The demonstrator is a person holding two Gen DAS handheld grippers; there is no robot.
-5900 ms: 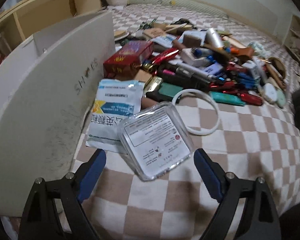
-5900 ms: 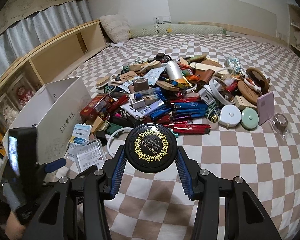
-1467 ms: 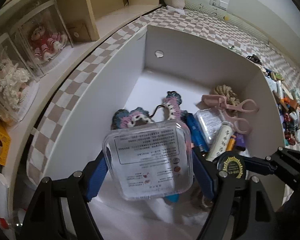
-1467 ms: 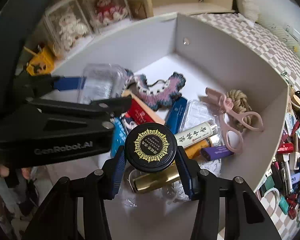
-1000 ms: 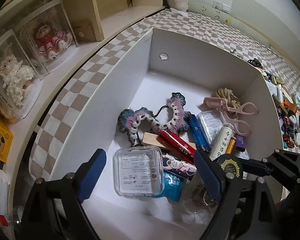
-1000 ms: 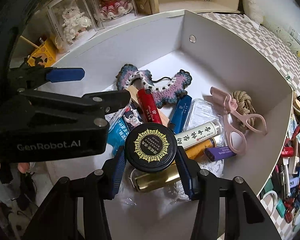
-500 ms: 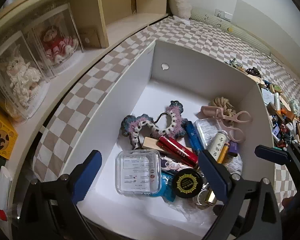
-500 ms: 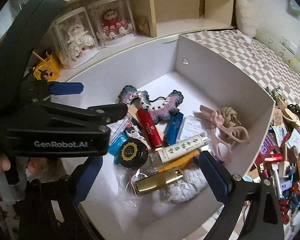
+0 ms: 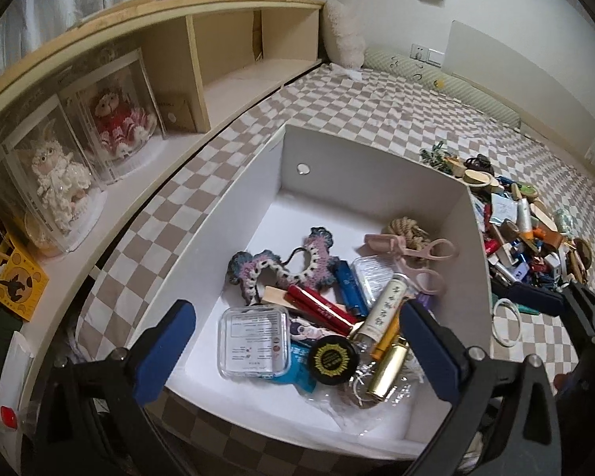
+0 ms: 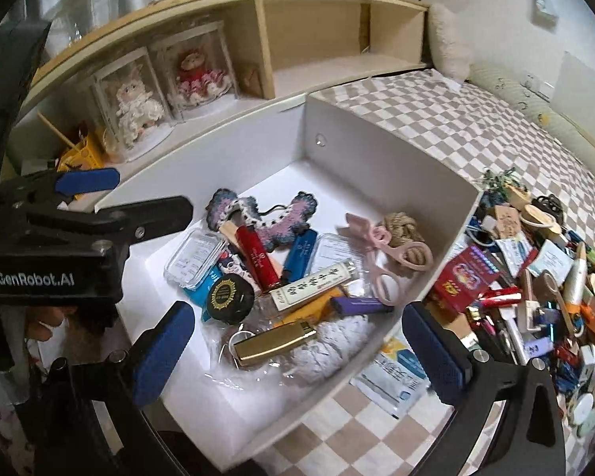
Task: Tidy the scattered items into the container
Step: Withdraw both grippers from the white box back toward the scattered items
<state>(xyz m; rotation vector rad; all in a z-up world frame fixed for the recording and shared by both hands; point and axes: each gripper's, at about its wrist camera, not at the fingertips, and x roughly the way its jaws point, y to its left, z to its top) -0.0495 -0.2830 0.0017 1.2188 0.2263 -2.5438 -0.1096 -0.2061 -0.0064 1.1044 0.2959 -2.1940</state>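
The white shoe box (image 9: 254, 182) (image 10: 380, 146) stands on the checked bed and holds several items. A clear plastic case (image 9: 254, 341) (image 10: 194, 258) and a round black tin with a gold emblem (image 9: 333, 359) (image 10: 230, 297) lie near its front. My left gripper (image 9: 297, 353) is open and empty above the box. My right gripper (image 10: 297, 353) is open and empty above the box's near side. The left gripper also shows in the right wrist view (image 10: 99, 202). A pile of scattered items (image 9: 527, 246) (image 10: 535, 277) lies right of the box.
Inside the box are pink scissors (image 10: 392, 258), a crochet piece (image 9: 281, 265), a gold lighter (image 10: 273, 343) and a rope knot (image 9: 408, 230). A wooden shelf with boxed dolls (image 9: 79, 150) runs along the left. A white ring (image 9: 505, 325) and a blue-white packet (image 10: 392, 377) lie beside the box.
Both grippers opened and dropped the clear case and the black tin into the box, then pulled up and back from it.
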